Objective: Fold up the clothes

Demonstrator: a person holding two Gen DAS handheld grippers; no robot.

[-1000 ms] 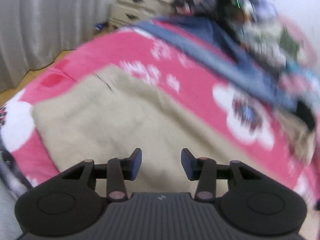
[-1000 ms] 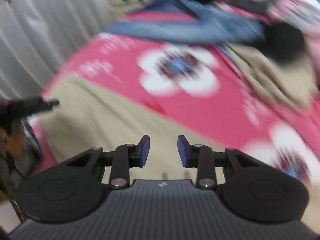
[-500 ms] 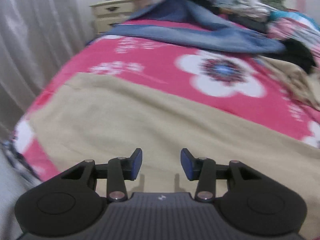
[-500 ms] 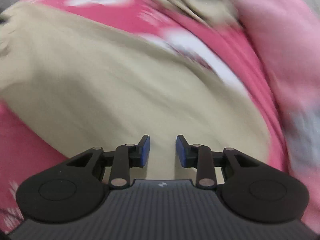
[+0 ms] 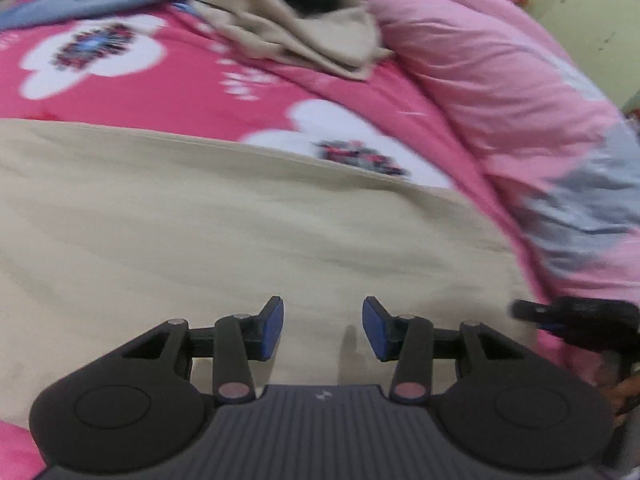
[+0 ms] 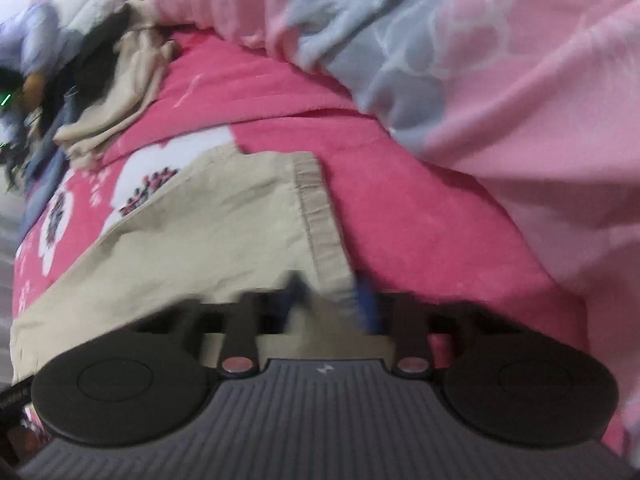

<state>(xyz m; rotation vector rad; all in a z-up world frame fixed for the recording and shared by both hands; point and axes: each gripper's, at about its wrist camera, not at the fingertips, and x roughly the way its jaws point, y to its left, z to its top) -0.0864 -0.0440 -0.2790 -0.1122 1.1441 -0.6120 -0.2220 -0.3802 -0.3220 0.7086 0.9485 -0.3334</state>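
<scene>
The right gripper [image 6: 330, 304] is closing on the beige garment's hem [image 6: 320, 216]; it should pinch both layers. The left gripper [image 5: 323, 328] hangs half open, empty.

no legible text, label, brand name or number found in either view. the only mark is a small pale emblem on the ribbed grey body of each gripper, left [image 5: 323, 395] and right [image 6: 324, 369], too small to read.
</scene>
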